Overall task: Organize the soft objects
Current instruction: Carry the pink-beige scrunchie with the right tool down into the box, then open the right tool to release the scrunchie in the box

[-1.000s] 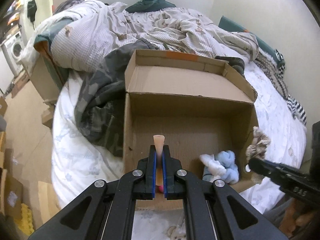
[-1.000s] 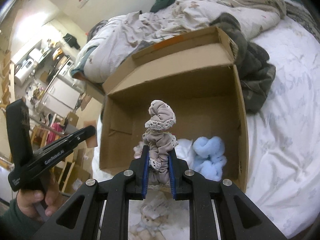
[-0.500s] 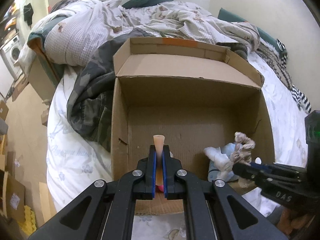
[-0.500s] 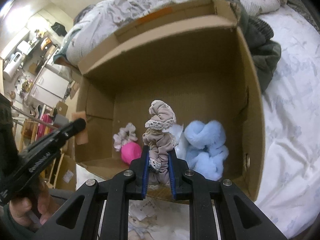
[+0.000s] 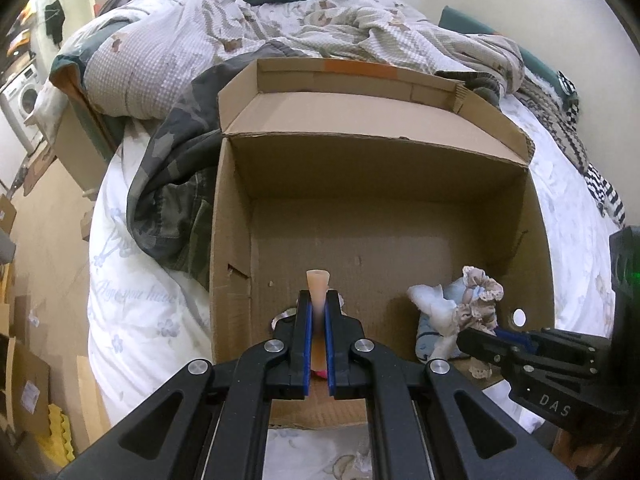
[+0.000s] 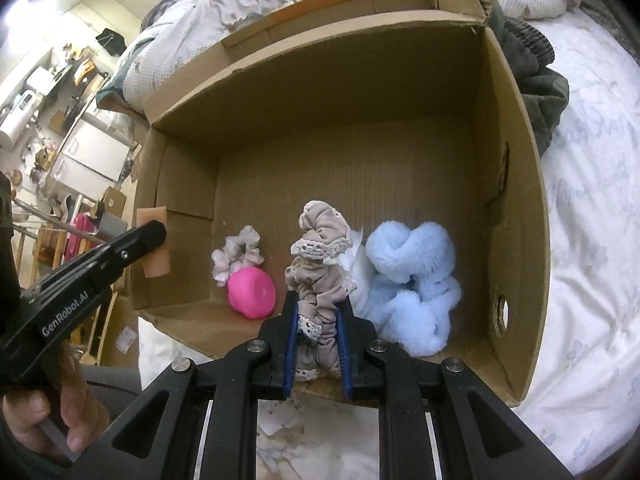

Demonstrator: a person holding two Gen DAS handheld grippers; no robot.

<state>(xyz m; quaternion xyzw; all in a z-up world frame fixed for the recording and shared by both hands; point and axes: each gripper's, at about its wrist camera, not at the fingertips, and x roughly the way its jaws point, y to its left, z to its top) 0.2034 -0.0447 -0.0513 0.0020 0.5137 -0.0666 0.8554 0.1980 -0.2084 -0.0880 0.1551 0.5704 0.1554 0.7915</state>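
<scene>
An open cardboard box [image 6: 516, 216] sits on the bed [image 6: 592, 208] (flaps up), holding a blue plush toy [image 6: 412, 276], pink ball [image 6: 252, 294] and grey scrunchie [image 6: 236, 254]. Right gripper [image 6: 317, 322] is clamped on a beige lace scrunchie [image 6: 320, 264] above the box floor. Left gripper [image 5: 317, 312] pinches a peach sponge piece [image 5: 318, 284] over the near-left corner.

In the box [image 6: 516, 184] on my bed [image 6: 592, 208], the fluffy bundle [image 6: 416, 276] lies right, the ball [image 6: 252, 292] left before a scrunchie [image 6: 238, 252], blankets [image 5: 248, 40] behind.

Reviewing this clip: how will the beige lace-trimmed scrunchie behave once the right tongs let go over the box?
The scrunchie bunches and folds between the right tongs, so probably floppy and light. Likely it drops limp into the cardboard box without rolling or bouncing.
</scene>
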